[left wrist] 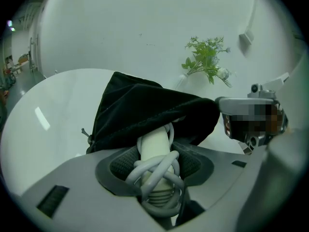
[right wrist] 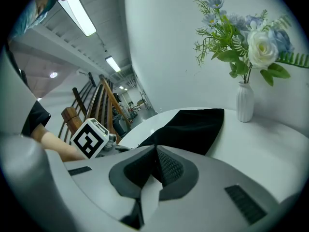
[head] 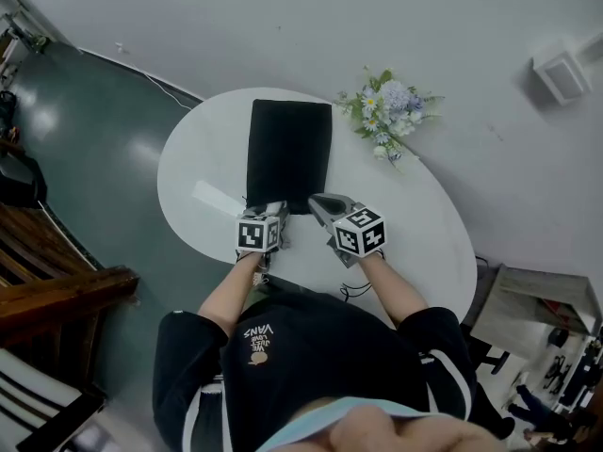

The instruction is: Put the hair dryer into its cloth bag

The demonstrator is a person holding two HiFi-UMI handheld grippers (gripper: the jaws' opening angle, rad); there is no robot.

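Note:
The black cloth bag lies flat on the white oval table, its mouth toward me. My left gripper is at the mouth's left corner, shut on the white hair dryer by its handle, which has the grey cord wound around it. The dryer's head is hidden under the raised bag edge. My right gripper is at the mouth's right corner, shut on a fold of the bag; black cloth shows between its closed pads at the right gripper.
A small white vase of artificial flowers stands at the table's far side, right of the bag. A wooden stair rail is on the left, a grey box on the wall and furniture at lower right.

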